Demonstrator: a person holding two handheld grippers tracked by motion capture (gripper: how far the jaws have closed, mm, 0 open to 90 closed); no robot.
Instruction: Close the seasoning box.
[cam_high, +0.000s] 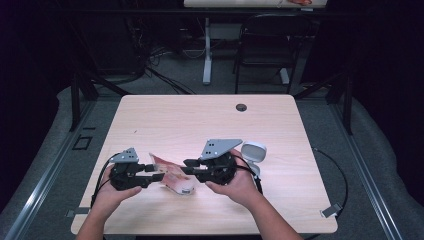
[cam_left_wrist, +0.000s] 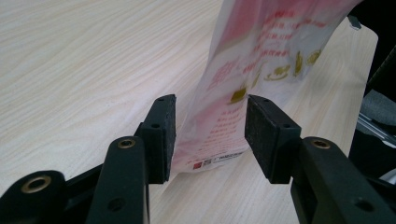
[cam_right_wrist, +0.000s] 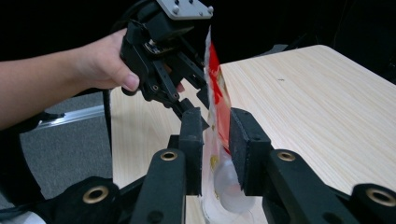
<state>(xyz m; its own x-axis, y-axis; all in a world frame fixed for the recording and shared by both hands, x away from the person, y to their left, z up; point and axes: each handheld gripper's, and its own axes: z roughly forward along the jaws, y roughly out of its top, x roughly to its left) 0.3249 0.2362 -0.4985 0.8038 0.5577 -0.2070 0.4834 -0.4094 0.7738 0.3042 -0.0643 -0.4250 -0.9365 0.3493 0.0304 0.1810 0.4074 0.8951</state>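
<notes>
You're at a pale wooden table (cam_high: 165, 112) in a dark room, a chair (cam_high: 267, 42) beyond its far edge. The far half is free. Near centre, the plastic bag (cam_high: 172, 175) hangs between your left gripper (cam_high: 150, 176) and right gripper (cam_high: 188, 167), both jaws spread beside it, not pinching.

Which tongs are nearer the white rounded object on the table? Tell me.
Right. The right tongs sit just left of the white rounded object, their body almost against it; the left tongs lie farther left, beyond the pink bag.
</notes>
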